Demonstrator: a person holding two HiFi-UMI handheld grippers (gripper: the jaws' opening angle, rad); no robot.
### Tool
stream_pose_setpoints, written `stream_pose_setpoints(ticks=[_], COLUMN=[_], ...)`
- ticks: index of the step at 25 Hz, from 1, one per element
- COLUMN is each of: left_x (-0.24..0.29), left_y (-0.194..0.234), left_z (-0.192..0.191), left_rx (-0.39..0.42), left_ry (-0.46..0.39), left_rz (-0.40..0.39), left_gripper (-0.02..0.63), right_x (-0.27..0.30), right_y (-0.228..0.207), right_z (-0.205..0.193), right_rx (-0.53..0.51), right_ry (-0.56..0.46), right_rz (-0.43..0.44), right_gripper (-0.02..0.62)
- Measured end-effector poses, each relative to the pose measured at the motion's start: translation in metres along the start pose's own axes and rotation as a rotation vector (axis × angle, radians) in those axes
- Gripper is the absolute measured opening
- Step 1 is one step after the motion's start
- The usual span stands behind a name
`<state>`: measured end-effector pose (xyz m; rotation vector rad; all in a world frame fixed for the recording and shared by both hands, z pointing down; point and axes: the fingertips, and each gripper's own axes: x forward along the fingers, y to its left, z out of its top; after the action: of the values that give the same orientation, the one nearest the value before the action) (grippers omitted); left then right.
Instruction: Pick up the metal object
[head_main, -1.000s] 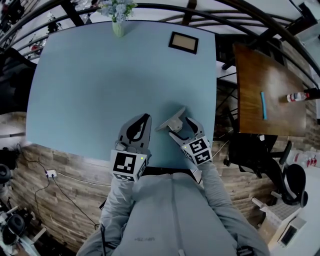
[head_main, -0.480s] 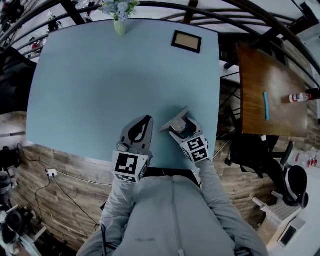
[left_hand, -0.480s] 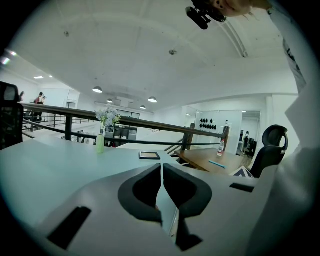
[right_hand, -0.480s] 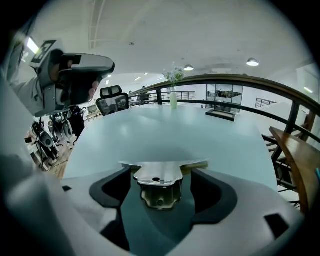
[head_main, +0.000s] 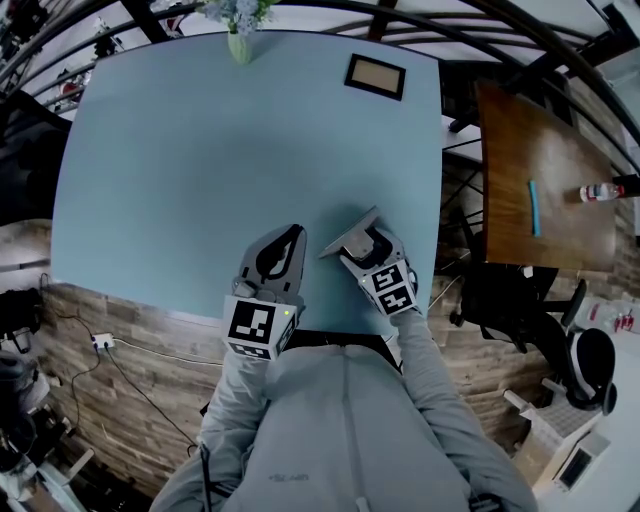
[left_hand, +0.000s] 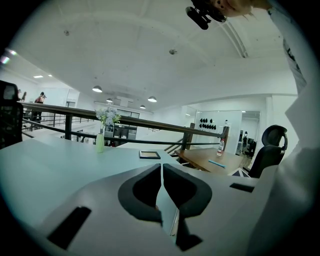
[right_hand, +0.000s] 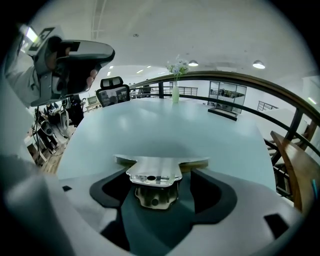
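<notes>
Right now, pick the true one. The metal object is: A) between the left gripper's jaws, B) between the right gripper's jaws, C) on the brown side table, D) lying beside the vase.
B: the right gripper view shows the metal object with its narrow end clamped between the jaws of the right gripper, while the left gripper has its jaws together on nothing.

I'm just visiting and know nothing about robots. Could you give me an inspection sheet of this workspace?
Surface: light blue table.
Job's things: metal object, gripped between the right claw's jaws.
Clutter: vase of flowers and small frame at the far edge.
Grippers: right claw shut on the metal object; left claw shut, holding nothing.
Cables: white cable and plug box on the floor, left.
Surroundings: wooden table with bottle; office chair.
</notes>
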<state>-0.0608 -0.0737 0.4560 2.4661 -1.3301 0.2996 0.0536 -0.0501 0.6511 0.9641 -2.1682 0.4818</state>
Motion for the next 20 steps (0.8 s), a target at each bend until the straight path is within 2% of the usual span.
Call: stream_pose_setpoints(ticks=[12, 15, 20], left_x=[-0.0031, -0.004, -0.0053], left_y=[0.0048, 0.005, 0.0046], left_z=[0.001, 0.0013, 0.0009], left_rx=[-0.004, -0.005, -0.004], left_ry=[-0.009, -0.006, -0.008], left_rz=[0.024, 0.029, 0.035], left_gripper=[0.037, 0.037, 0.037], right_x=[-0.001, -0.0016, -0.0011], right_y=[0.0036, 0.0066, 0.0059], right_z=[0.0026, 0.0045, 0.0035], right_rx=[0.008, -0.005, 0.002], right_ry=[0.015, 0.014, 0.017], right_rz=[0.008, 0.018, 0.016], right_gripper=[0.351, 0.302, 0.299])
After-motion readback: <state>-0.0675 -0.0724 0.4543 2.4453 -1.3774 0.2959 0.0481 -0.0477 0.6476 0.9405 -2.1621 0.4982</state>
